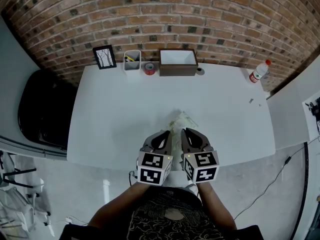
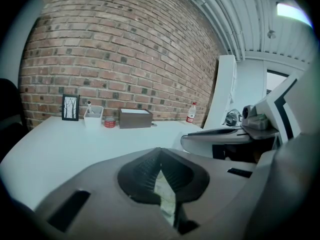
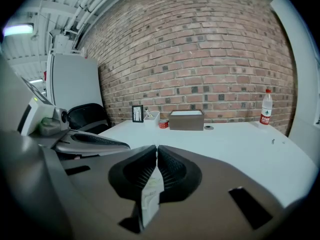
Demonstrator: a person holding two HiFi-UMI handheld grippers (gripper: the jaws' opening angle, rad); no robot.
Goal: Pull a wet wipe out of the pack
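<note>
White table (image 1: 110, 114) against a brick wall. Left gripper (image 1: 169, 130) and right gripper (image 1: 184, 130) sit side by side at the near edge, tips close together. Left jaws are pinched shut on a thin pale edge of the wet wipe pack (image 1: 182, 119). Right jaws are clamped on a printed edge of it. The pack shows just beyond the tips, near middle of the table. Far edge, left to right: picture frame (image 1: 104, 57), white cup (image 1: 132, 61), red roll (image 1: 149, 68), brown box (image 1: 178, 69). Bottle (image 1: 259, 71) far right. Black chair (image 1: 42, 109) off the left side.
</note>
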